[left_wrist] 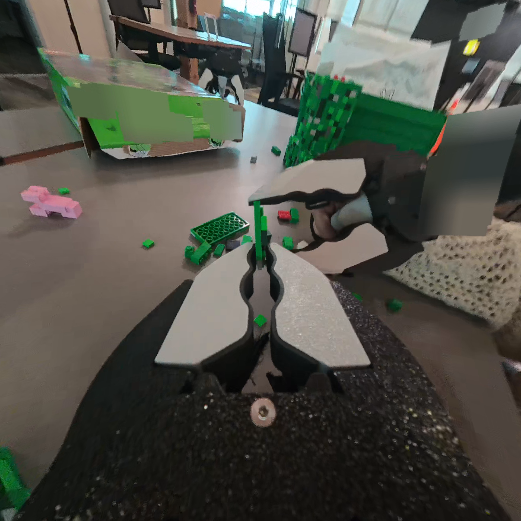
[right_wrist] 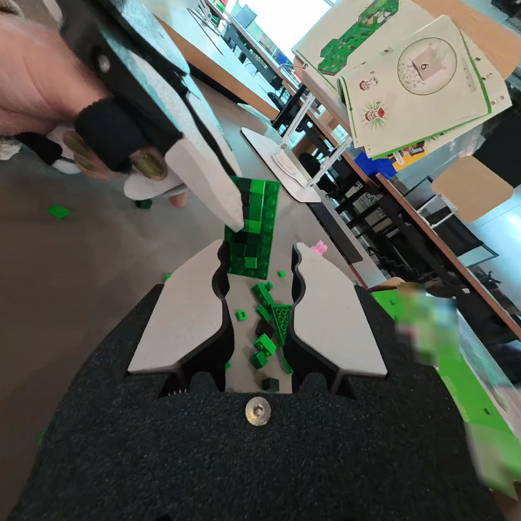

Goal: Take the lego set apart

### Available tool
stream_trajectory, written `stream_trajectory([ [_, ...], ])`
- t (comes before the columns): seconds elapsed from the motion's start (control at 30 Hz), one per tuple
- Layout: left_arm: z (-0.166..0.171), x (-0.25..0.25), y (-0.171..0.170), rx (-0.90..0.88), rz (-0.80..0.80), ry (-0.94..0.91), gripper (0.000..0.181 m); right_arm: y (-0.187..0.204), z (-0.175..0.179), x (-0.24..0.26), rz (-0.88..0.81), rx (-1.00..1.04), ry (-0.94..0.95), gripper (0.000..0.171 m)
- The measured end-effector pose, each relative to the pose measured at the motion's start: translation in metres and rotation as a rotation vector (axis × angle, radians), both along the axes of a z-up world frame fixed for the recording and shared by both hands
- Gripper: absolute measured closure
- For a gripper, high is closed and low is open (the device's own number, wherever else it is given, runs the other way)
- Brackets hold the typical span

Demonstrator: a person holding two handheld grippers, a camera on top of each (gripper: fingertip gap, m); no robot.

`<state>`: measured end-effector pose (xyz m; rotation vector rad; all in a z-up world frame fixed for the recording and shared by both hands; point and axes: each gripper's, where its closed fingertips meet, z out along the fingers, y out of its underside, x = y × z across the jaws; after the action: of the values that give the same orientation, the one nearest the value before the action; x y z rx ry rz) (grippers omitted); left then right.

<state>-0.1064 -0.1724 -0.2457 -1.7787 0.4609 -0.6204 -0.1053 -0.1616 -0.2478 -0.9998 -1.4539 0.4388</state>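
My left gripper (left_wrist: 260, 249) is shut on a green lego panel (left_wrist: 258, 225), a plate covered with small green and dark tiles, and holds it upright on edge above the table. In the right wrist view the panel (right_wrist: 262, 225) faces the camera, with one left-gripper finger (right_wrist: 203, 183) lying across it. My right gripper (right_wrist: 258, 249) is open, and the panel's lower end sits between its fingertips, close to the left one. In the left wrist view the right gripper (left_wrist: 275, 225) comes in from the right, its upper fingertip touching the panel's top edge.
Loose green bricks and a studded green plate (left_wrist: 220, 227) lie below the panel. A pink lego pig (left_wrist: 50, 203) is at the left, an open green box (left_wrist: 141, 118) behind it, and a tall green build (left_wrist: 321, 118) at the back right. Instruction booklets (right_wrist: 423, 84) and a metal stand (right_wrist: 284, 160) are nearby. Less than 4 cm separates the two grippers' tips.
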Motion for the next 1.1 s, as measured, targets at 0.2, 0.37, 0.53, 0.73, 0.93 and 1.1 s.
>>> stream_trajectory([
  [0.2, -0.009, 0.004, -0.001, 0.015, -0.04, 0.08, 0.176, -0.004, -0.01, 0.0, 0.032, -0.028, -0.06, 0.137],
  [0.37, -0.006, 0.005, -0.003, 0.031, -0.068, 0.063, 0.176, -0.01, -0.01, 0.0, 0.066, -0.031, -0.067, 0.145],
  [0.53, 0.002, 0.017, -0.025, 0.088, -0.279, 0.044, 0.176, -0.031, -0.005, 0.007, 0.257, -0.156, -0.055, 0.147],
  [0.73, 0.014, 0.022, -0.034, 0.137, -0.335, -0.051, 0.17, -0.051, 0.004, 0.016, 0.441, -0.397, -0.058, 0.166],
  [0.93, 0.025, 0.021, -0.028, 0.14, -0.3, -0.184, 0.139, -0.038, 0.03, 0.017, 0.44, -0.591, 0.135, 0.166],
  [1.1, 0.028, 0.033, -0.031, 0.231, -0.301, -0.115, 0.152, -0.052, 0.047, 0.018, 0.6, -0.873, 0.239, 0.166],
])
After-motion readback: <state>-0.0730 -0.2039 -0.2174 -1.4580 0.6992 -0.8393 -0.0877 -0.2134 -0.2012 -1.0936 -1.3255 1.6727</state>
